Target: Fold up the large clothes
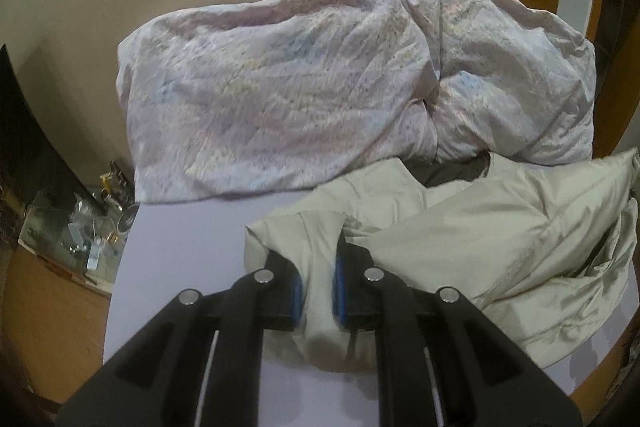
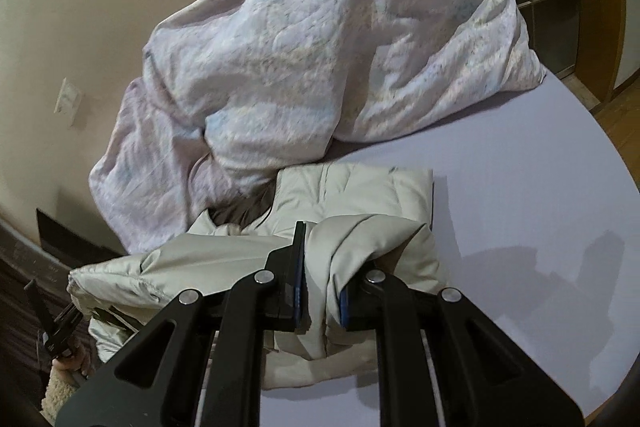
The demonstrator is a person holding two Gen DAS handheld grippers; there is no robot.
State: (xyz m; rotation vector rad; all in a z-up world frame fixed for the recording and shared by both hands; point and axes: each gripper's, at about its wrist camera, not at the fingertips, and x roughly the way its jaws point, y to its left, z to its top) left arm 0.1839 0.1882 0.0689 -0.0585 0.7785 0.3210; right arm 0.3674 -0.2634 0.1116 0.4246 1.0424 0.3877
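A cream puffy jacket (image 1: 500, 239) lies bunched on the lavender bed sheet (image 1: 188, 251). My left gripper (image 1: 318, 263) is shut on a fold of the jacket at its left end, the fabric pinched between the blue pads. In the right wrist view the jacket (image 2: 360, 195) lies partly folded, and my right gripper (image 2: 320, 267) is shut on a thick bunch of it, lifted slightly off the sheet (image 2: 520, 211). The left gripper also shows in the right wrist view (image 2: 56, 327) at the lower left, by the jacket's other end.
A large crumpled pastel duvet (image 1: 300, 87) is heaped behind the jacket against the beige wall; it also shows in the right wrist view (image 2: 320, 47). A cluttered glass-topped bedside stand (image 1: 80, 231) is left of the bed. Wooden door frames stand to the right (image 2: 600, 7).
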